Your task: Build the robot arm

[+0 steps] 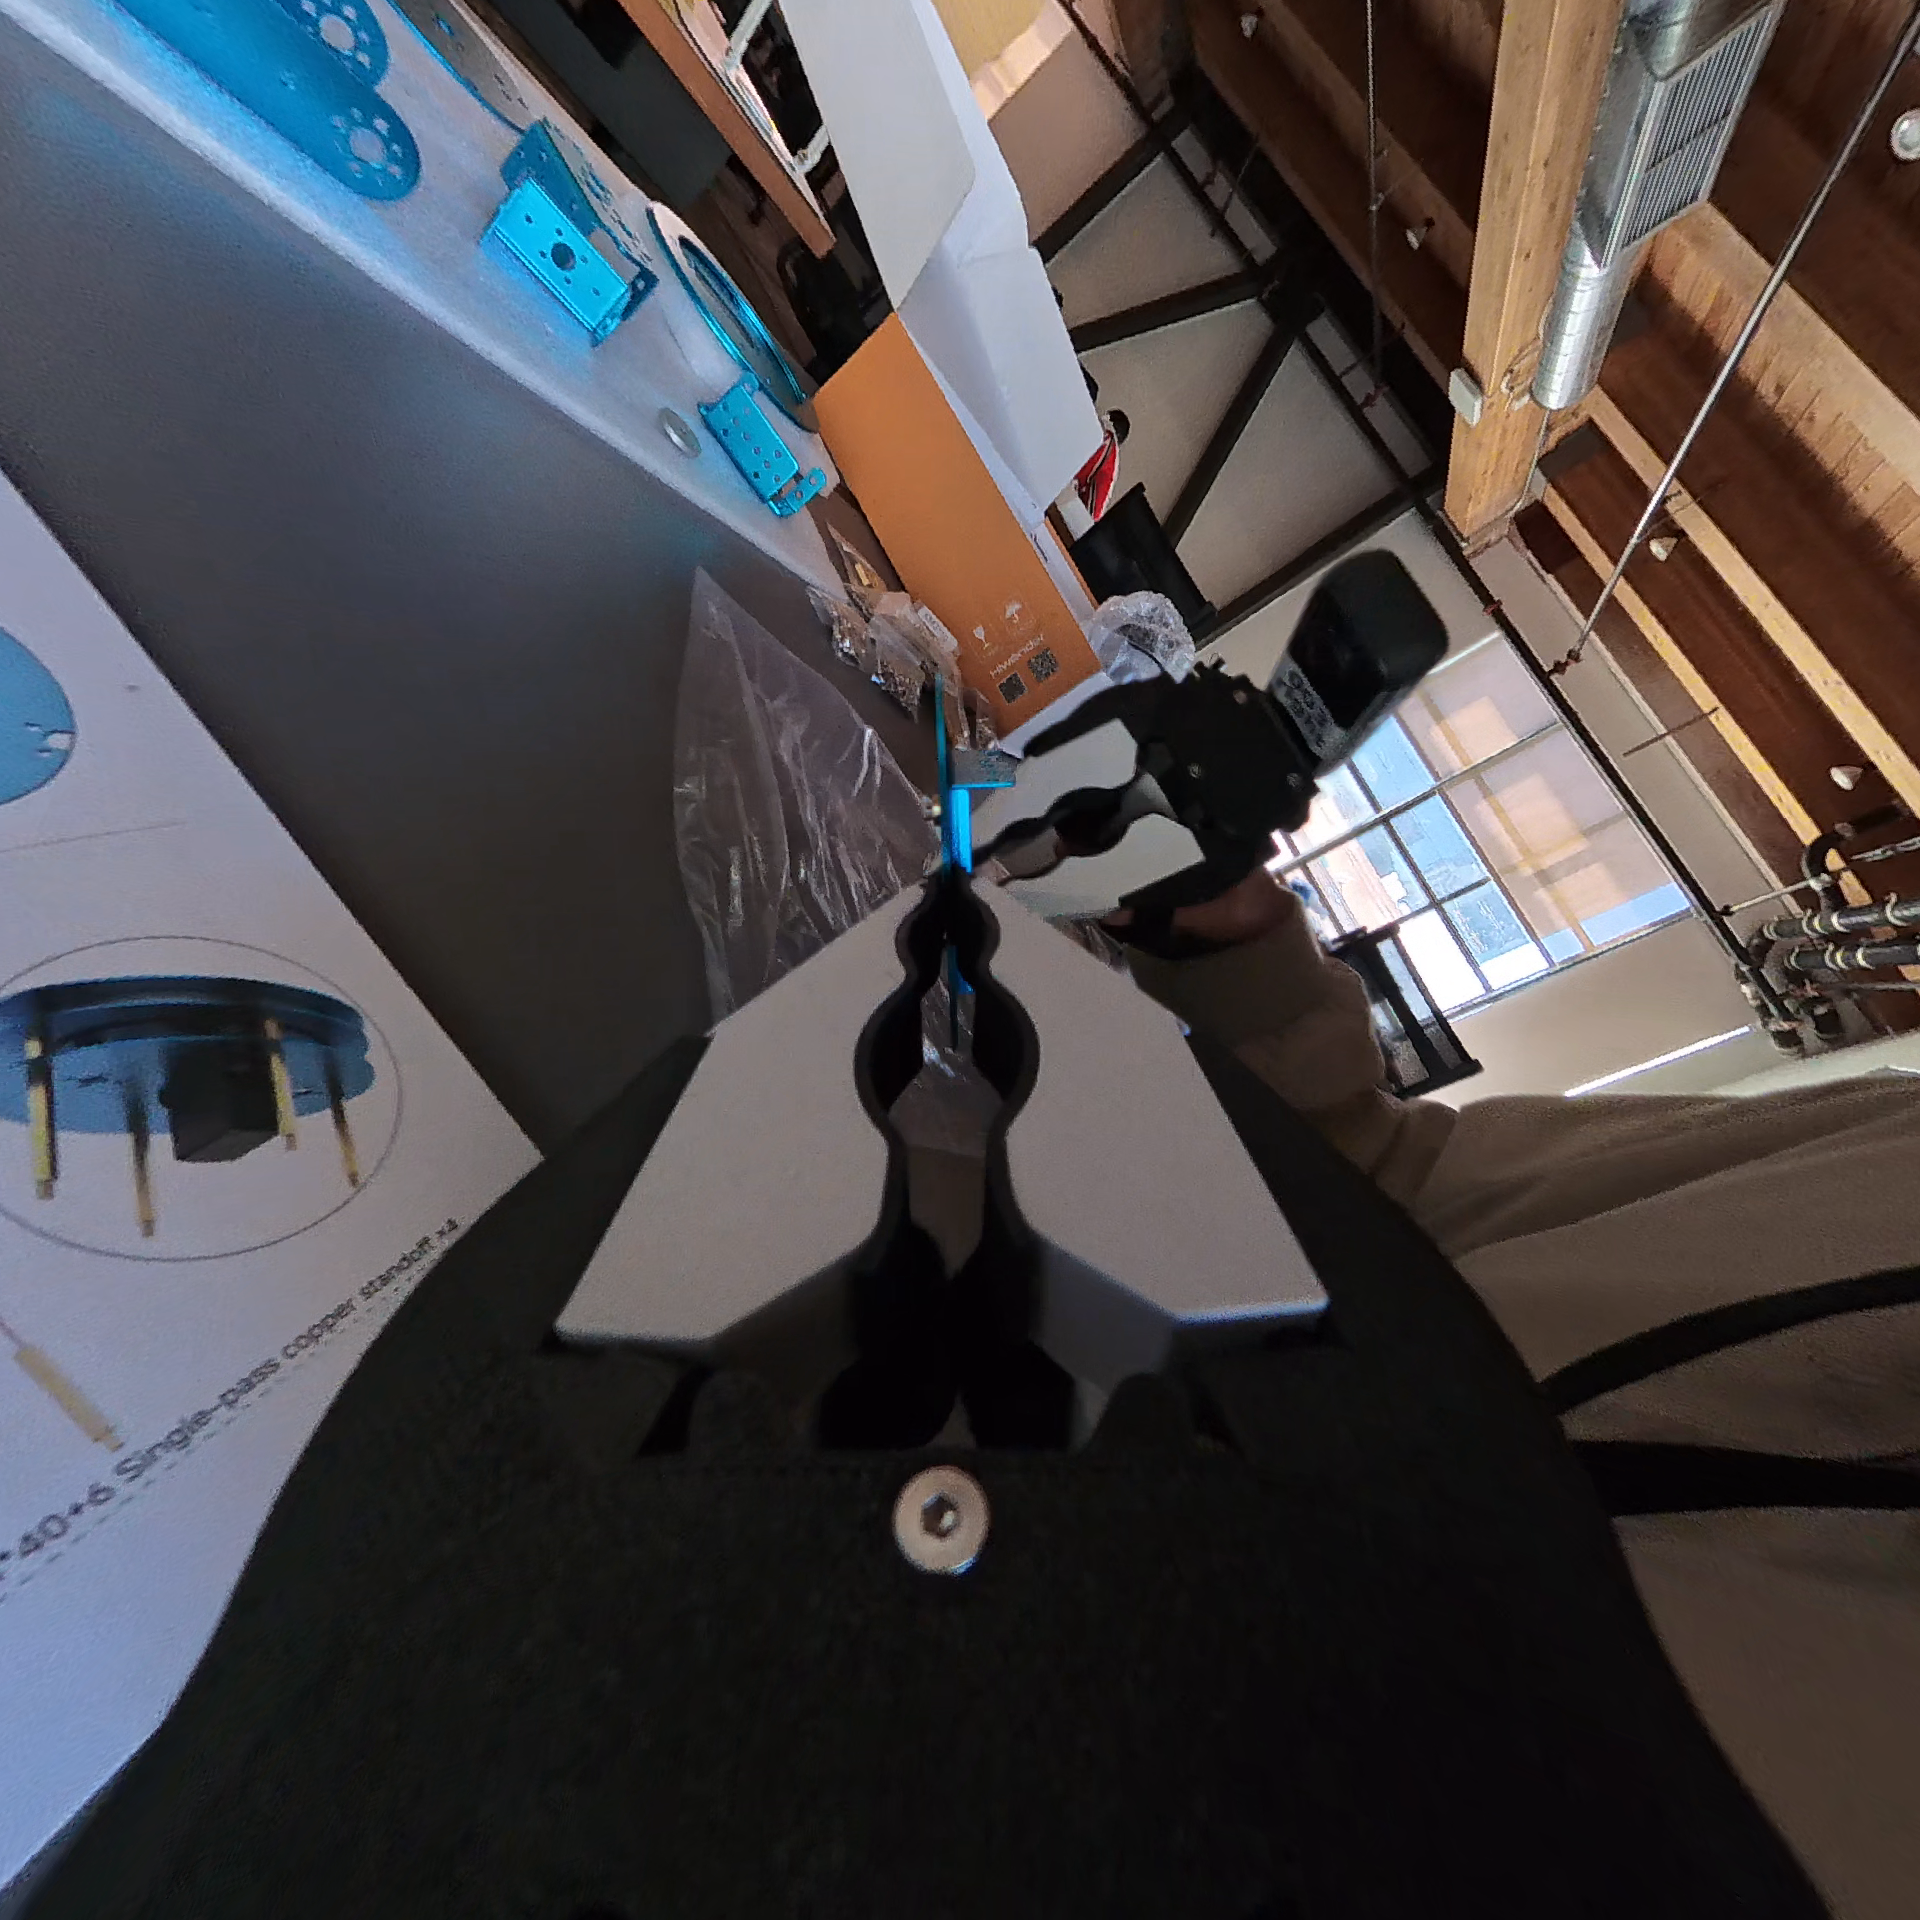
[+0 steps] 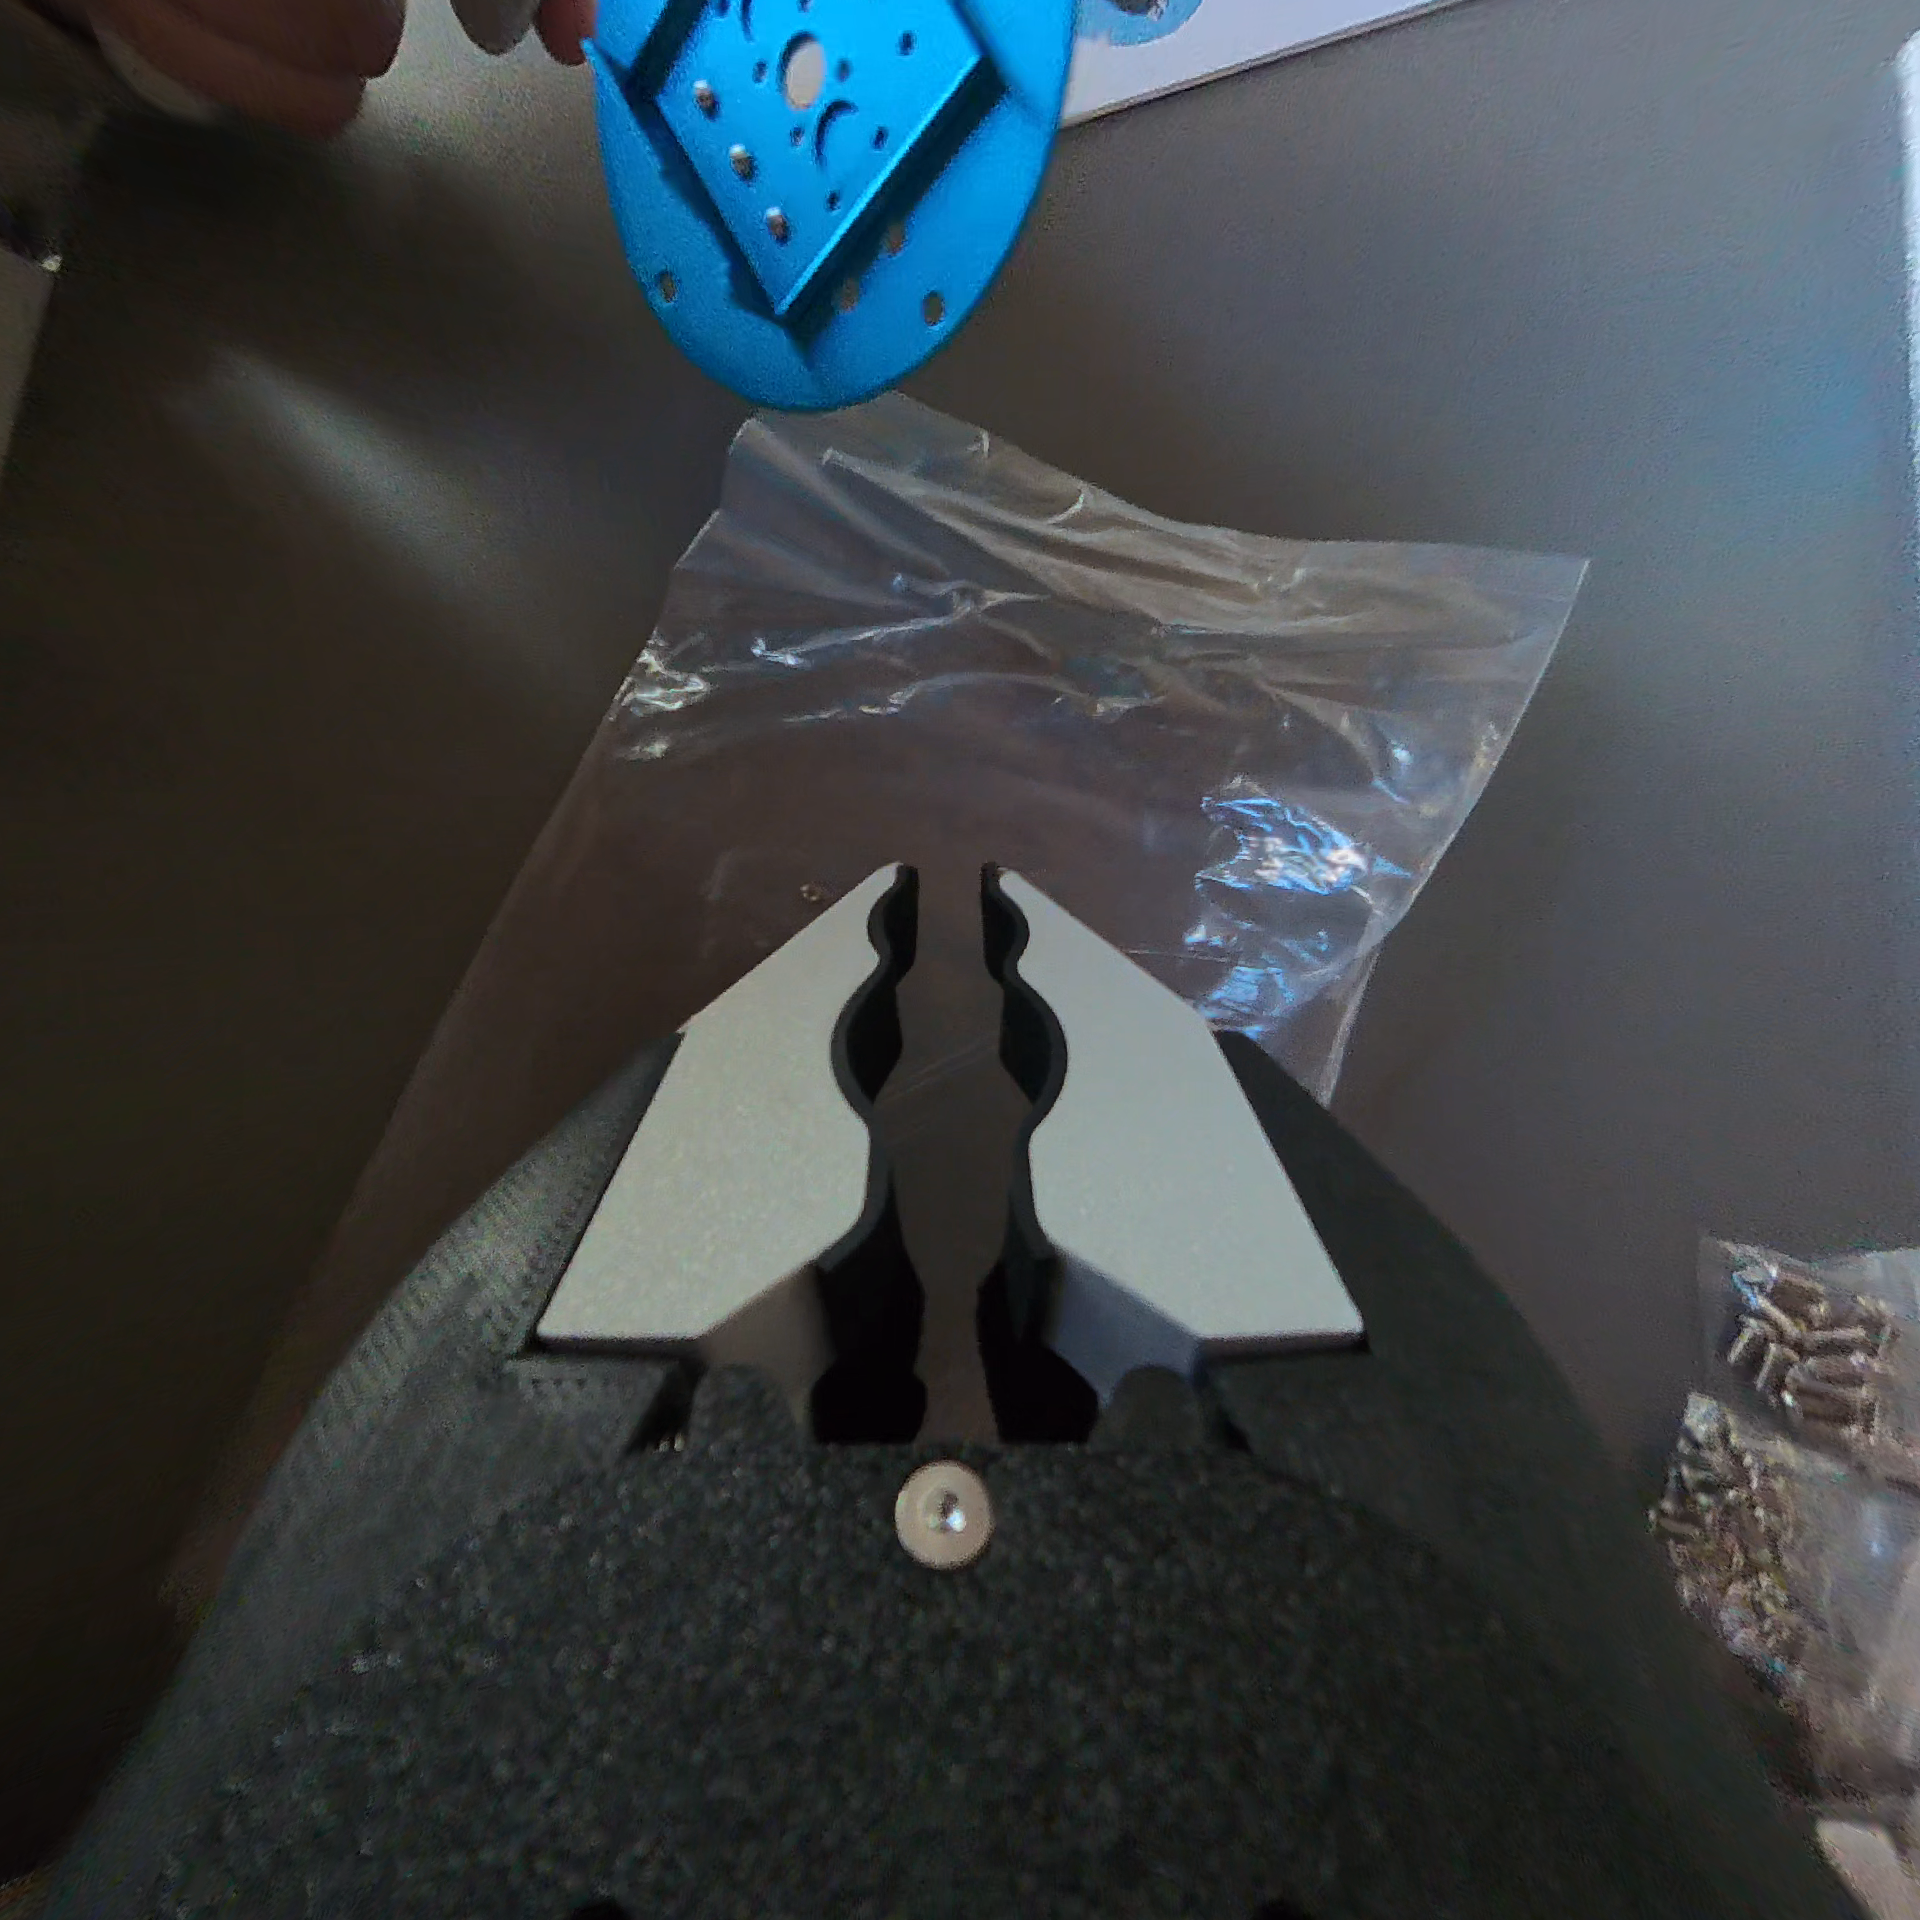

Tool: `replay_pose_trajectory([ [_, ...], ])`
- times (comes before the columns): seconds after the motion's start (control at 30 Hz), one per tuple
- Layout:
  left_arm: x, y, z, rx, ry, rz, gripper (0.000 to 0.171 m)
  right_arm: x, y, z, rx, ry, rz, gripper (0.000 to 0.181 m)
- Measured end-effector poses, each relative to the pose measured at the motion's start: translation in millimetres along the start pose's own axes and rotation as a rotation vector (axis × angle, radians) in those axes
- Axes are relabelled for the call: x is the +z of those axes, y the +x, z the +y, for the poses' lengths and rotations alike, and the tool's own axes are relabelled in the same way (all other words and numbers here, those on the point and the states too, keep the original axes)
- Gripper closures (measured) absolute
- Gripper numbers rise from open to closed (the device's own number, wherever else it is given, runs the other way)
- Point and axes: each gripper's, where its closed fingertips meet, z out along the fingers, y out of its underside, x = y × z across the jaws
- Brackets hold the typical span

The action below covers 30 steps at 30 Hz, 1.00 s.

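My left gripper [image 1: 951,896] is shut on the rim of a blue round metal plate [image 1: 954,821], seen edge-on and held up off the dark table [image 1: 416,623]. In the right wrist view the same plate [image 2: 935,260] hangs at the top, with a blue square bracket [image 2: 800,156] on its face. My right gripper [image 2: 951,883] is open by a narrow gap and empty, over a clear plastic bag [image 2: 1039,675] and short of the plate. It also shows in the left wrist view [image 1: 1023,790], just right of the plate.
Blue metal brackets [image 1: 566,244] and plates lie at the table's far side. A white instruction sheet [image 1: 156,1039] lies on the left. An orange and white box [image 1: 935,499] stands beyond. Small bags of screws [image 2: 1808,1351] lie at the right. Left tips to right tips: about 15 cm.
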Motion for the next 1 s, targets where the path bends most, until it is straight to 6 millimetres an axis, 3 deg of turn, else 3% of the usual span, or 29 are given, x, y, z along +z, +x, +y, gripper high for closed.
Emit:
replay_pose_trajectory([
  [0.2,-0.4,-2.2,2.6,0.004,-0.043,0.002,0.171,-1.8,10.5,-0.2,-0.060,0.146,-0.076,0.171],
  [0.33,1.8,-6.6,3.0,0.004,-0.059,-0.015,0.171,8.6,13.9,13.6,-0.131,0.092,-0.095,0.167],
  [1.0,8.1,-8.3,9.7,0.007,-0.085,-0.041,0.171,16.5,17.6,5.1,-0.284,0.147,0.000,0.181],
])
